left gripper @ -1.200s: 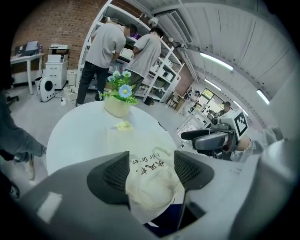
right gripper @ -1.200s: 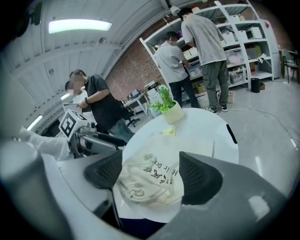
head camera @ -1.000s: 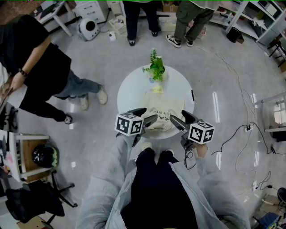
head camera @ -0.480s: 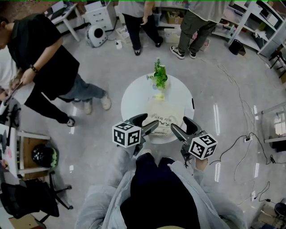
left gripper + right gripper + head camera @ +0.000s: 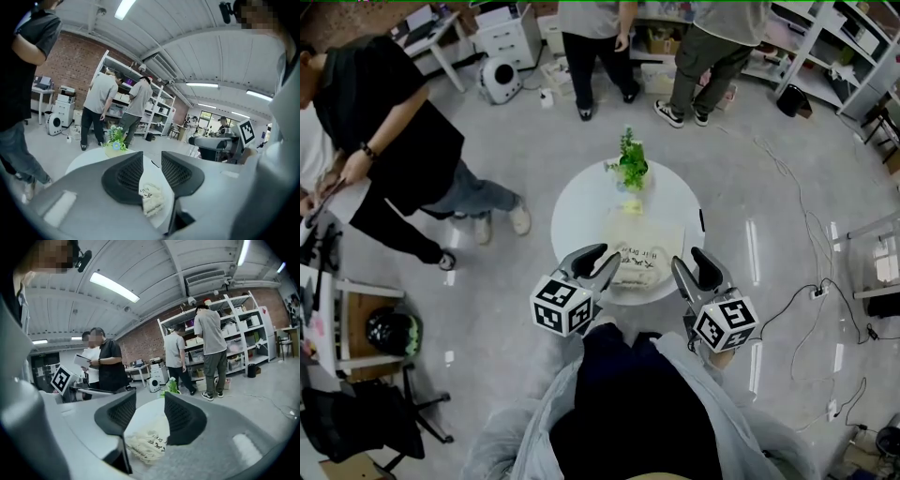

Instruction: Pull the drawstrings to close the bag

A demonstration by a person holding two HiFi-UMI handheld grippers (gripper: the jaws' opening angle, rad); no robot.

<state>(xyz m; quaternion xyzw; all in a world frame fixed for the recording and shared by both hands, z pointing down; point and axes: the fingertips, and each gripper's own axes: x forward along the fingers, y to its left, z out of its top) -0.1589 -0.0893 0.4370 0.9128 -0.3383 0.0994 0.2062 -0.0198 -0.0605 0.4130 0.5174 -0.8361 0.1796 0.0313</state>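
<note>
Hovering above one bag (image 5: 642,246) on one table (image 5: 581,202) — left tongs (image 5: 611,256), right tongs (image 5: 687,259) just narrowing, half-apart, empty.

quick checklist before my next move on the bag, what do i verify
1. Left gripper empty: ok. Its jaws have just been closing, with nothing between them.
2. Right gripper empty: ok. Its jaws have also just been closing, on nothing.
3. Bag lying on the table: ok.
4. Bag mouth pulled shut: cannot tell. The near end looks bunched.
5. Drawstrings found: cannot tell. Too small to make out.
6. Plant out of the way: ok. It stands beyond the bag's far end.
</note>
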